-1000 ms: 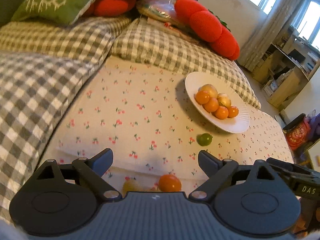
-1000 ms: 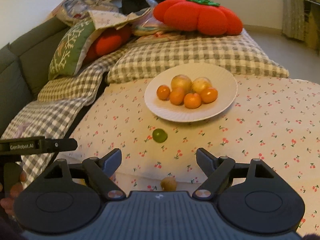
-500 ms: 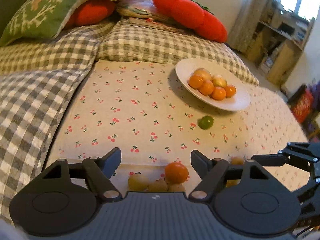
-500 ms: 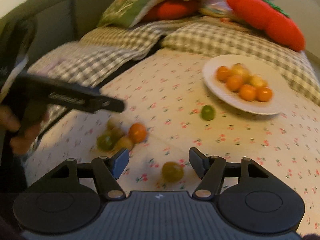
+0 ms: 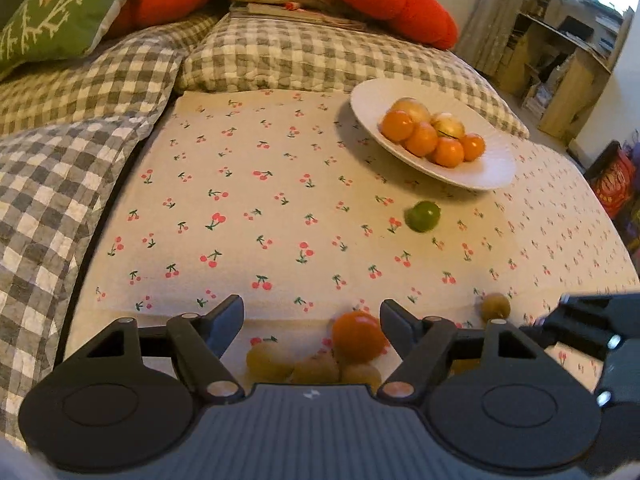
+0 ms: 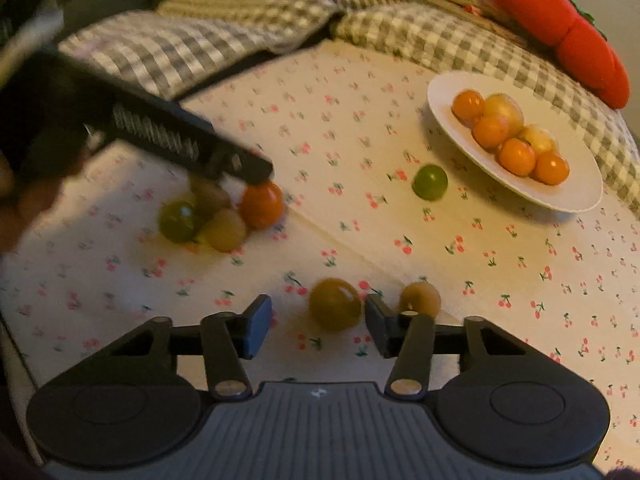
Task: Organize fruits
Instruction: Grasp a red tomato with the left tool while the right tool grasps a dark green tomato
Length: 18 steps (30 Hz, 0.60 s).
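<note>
Now, step in hand: gathering the loose fruits from the cherry-print bedspread (image 5: 280, 184) onto the shallow white plate (image 6: 576, 196).
Right gripper: the right gripper (image 6: 318, 326) is open and holds nothing; a round olive-amber fruit (image 6: 335, 304) lies between its fingers, close to the right one.
Neighbour fruit: a small tan-brown fruit (image 6: 420, 298) sits just beyond the right finger, outside the jaws.
Left gripper: the left gripper (image 5: 312, 316) is open and empty, low over a cluster with a glossy orange-red tomato-like fruit (image 5: 358, 336) near its right finger and pale yellow-green fruits (image 5: 268, 360) beside it.
Task things: the plate lies far right on the bed and carries orange and pale yellow fruits (image 6: 516, 156); a round green fruit (image 6: 430, 181) lies alone near the plate's near edge.
Doing it well: I judge the right gripper should centre the olive-amber fruit before closing, so the right finger does not nudge it away. Close gently, since the skin looks soft and smooth. The bedding gives, so pressing down could roll the neighbours.
Risk: fruit set on the tilted plate may roll against the pile or off the low rim.
Writing: none readable; the ridged side of the left gripper in the right wrist view is blurred.
</note>
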Available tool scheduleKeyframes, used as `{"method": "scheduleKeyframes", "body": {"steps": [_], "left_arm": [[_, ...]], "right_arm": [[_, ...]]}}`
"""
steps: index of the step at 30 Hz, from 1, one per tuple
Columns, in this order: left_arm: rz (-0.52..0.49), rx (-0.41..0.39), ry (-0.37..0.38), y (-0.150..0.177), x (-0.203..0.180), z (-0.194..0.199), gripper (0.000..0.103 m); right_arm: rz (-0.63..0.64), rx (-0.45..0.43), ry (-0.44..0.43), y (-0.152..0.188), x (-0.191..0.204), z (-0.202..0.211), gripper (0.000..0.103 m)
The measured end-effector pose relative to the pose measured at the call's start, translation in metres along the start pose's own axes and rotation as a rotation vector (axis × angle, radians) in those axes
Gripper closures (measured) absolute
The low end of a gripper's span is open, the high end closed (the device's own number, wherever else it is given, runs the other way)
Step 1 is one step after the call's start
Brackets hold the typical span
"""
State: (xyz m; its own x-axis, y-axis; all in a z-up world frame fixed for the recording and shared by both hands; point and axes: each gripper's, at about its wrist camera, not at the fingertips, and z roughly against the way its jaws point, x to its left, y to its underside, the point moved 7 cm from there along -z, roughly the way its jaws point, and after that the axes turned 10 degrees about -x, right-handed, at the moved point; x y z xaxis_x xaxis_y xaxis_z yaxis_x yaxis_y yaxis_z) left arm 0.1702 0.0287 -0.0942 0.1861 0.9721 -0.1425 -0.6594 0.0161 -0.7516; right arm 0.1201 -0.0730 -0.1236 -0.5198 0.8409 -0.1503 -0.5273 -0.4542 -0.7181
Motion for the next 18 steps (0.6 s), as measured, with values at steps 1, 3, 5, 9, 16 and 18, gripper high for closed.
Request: {"method": "scheduleKeyframes", "body": {"steps": [1,3,5,9,16,18], "left_arm": [[0.005,-0.001,0.003,-0.001,0.0,0.0,0.033],[0.002,0.0,0.01,-0.002,-0.001,-0.002,0.033],[-0.021,0.006,0.011,0.001,-0.004,-0.004,0.033],[-0.07,0.03,0.013,0.008,-0.011,-0.011,0.033],[-0.187,0.047,0.02,0.015,-0.028,-0.022,0.037],[-0.211,0.058,0.017,0.018,-0.031,-0.027,0.039]], "right_arm": [[-0.002,-0.014,-0.007,-0.001,0.0,0.0,0.069],[-0.015,-0.027,-0.02,-0.004,0.001,0.003,0.075],[-0.03,-0.037,-0.032,-0.007,0.001,0.005,0.077],[-0.042,-0.032,-0.041,-0.008,0.001,0.004,0.077],[-0.048,-0.043,-0.037,-0.011,0.006,0.001,0.076],[-0.054,-0.05,-0.033,-0.013,0.005,0.004,0.076]]}}
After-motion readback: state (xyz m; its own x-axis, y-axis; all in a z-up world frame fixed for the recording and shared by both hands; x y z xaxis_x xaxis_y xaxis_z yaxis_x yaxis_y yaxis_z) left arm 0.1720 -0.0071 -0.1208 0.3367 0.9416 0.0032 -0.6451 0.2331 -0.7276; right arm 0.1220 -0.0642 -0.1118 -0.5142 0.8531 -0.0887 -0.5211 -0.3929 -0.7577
